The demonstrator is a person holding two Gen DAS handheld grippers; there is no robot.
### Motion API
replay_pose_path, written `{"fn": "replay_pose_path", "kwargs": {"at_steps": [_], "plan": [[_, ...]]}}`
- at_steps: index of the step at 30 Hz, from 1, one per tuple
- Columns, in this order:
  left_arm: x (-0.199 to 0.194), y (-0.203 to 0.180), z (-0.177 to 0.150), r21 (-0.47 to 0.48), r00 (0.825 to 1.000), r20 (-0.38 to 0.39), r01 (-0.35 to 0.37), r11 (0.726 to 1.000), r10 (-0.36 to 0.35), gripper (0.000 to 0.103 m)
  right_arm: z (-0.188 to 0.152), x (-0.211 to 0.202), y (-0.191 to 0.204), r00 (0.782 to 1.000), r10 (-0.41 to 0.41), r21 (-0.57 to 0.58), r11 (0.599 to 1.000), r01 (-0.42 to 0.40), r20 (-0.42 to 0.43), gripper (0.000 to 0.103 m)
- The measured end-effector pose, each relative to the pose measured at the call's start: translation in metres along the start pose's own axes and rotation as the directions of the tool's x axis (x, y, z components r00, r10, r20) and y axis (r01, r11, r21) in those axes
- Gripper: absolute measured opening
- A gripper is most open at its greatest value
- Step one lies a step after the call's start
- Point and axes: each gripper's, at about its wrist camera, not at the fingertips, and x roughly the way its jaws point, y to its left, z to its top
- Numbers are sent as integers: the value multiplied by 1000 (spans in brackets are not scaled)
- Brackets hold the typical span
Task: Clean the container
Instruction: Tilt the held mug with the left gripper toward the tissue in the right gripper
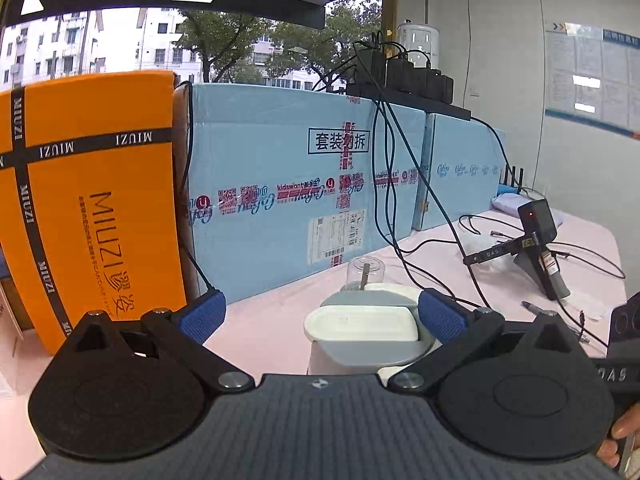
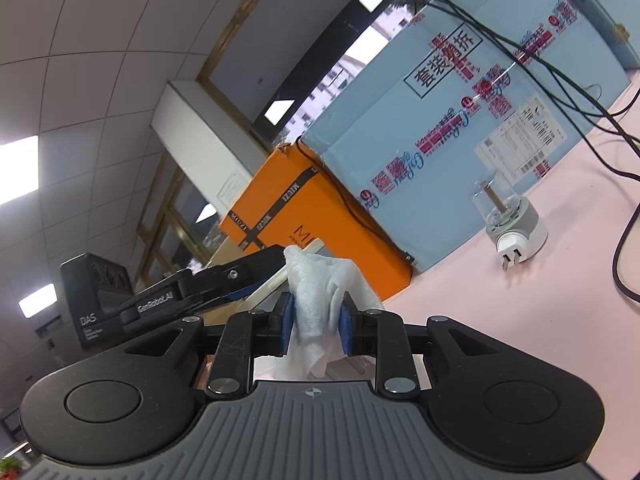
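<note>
1. Pink tabletop [image 1: 280,320]; blue cartons [image 1: 288,184] and an orange box [image 1: 92,200] behind.
2. My left gripper [image 1: 322,314] spread wide, white-and-grey container [image 1: 362,330] between its pads, untouched.
3. My right gripper [image 2: 316,326] clenched on a white wipe [image 2: 320,296].

From my station I note a pink-covered table [image 1: 276,320] backed by pale blue cartons [image 1: 280,184] and an orange box [image 1: 92,200]. A window [image 1: 120,40] behind shows apartment blocks and trees. White wall [image 1: 500,60] at right carries a notice board [image 1: 596,76]. Ceiling light panels [image 2: 18,168] are lit.
</note>
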Motion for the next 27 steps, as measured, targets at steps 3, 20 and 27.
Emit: {"fn": "replay_pose_path", "kwargs": {"at_steps": [3, 20, 27], "plan": [[2, 2, -1, -11, 1000, 5, 14, 1000, -14, 103, -11, -2, 7, 999, -38, -2, 999, 38, 32, 8], [0, 6, 0, -10, 1000, 8, -4, 1000, 4, 103, -30, -1, 20, 986, -58, 82, 996, 46, 158, 8], [2, 7, -3, -22, 1000, 15, 20, 1000, -20, 103, -34, -1, 18, 984, -152, 66, 987, 146, 92, 8]]}}
